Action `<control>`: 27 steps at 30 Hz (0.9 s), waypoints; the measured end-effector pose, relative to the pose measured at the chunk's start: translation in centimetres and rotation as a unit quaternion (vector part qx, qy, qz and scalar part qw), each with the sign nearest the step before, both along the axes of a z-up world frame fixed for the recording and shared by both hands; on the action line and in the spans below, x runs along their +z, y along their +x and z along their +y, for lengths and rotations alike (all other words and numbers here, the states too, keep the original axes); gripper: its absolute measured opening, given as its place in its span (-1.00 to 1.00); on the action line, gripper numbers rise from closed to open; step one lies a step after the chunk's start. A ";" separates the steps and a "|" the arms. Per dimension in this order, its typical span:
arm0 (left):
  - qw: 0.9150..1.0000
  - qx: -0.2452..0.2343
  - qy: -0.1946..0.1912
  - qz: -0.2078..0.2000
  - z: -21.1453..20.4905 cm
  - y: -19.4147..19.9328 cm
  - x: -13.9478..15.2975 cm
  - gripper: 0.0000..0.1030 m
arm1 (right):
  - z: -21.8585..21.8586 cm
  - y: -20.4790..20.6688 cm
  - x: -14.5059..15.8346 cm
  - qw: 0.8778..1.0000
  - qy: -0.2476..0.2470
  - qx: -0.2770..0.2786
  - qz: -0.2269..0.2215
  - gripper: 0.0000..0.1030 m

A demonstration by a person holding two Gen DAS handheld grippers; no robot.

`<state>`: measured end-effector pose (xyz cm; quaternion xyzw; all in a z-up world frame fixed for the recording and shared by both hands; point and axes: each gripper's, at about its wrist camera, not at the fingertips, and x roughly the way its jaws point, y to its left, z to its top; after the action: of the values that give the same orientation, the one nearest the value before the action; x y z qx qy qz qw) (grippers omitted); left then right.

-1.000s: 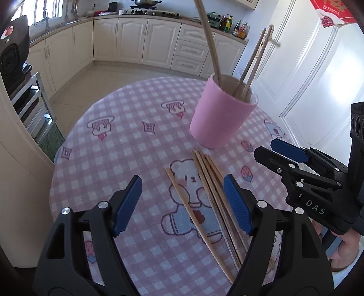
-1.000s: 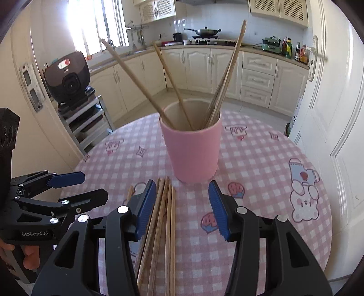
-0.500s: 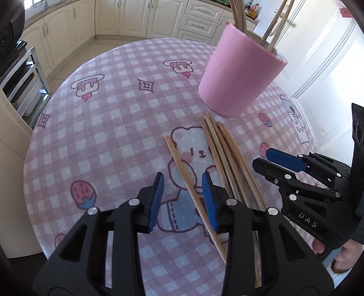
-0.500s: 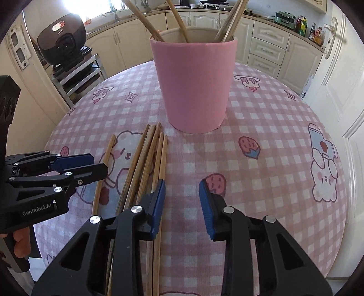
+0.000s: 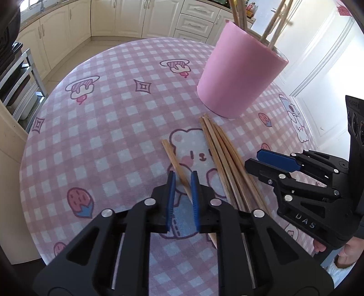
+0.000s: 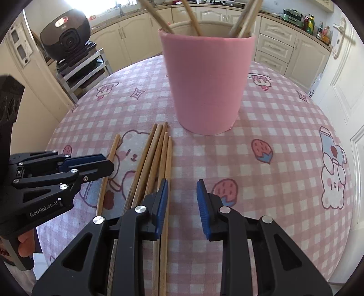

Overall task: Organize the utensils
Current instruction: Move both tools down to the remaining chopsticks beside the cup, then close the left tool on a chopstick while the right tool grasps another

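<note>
Since half a second ago the left claw point(image 5: 182, 182) has narrowed from a loose straddle to a near pinch on the lone chopstick point(image 5: 175, 160), and both claws have dropped closer to the bench point(image 5: 102, 136). Its two blue pads point(image 5: 171, 200) now sit close on either side of that stick, though whether they actually press it cannot be told. The claw points forward and down, low over the bear printed on the pink checked cloth.

From the right wrist view, the right claw point(image 6: 182, 195) is spread, tilted down over the bench edge. Its left pad point(image 6: 162, 205) rests above the rightmost stick of the bundle of chopsticks point(image 6: 157, 154); its other pad hangs over bare cloth beside a strawberry print. It grips nothing.

Five chopsticks lie flat on the bench: one alone to the left, and four packed side by side just right of it, their far tips near the base of the pink cup point(image 6: 207, 84). The cup stands upright behind them, and four more chopsticks point(image 6: 193, 20) lean inside it, two to the left and two to the right, their tops cut off by the frame.

One cup, nine sticks counted in all.
</note>
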<state>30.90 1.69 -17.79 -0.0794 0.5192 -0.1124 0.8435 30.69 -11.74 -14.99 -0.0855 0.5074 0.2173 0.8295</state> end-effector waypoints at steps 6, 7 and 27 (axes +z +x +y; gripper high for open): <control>1.000 -0.003 0.000 0.002 -0.4 0.4 0.0 -0.78 | 0.6 0.3 0.0 1.000 -0.008 0.004 0.008 -0.56; 1.000 -0.005 0.003 0.003 -0.5 0.4 0.0 -0.78 | 0.8 0.4 -0.1 1.000 -0.010 0.006 0.011 -0.57; 1.000 -0.016 0.004 0.018 -0.6 2.4 -0.4 -0.78 | 4.0 2.7 -0.8 0.998 -0.056 0.021 0.024 -0.65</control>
<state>33.26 1.11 -18.17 -0.0692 0.5362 -0.1223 0.8323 33.35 -7.70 -15.79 -0.1371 0.5365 0.2081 0.8062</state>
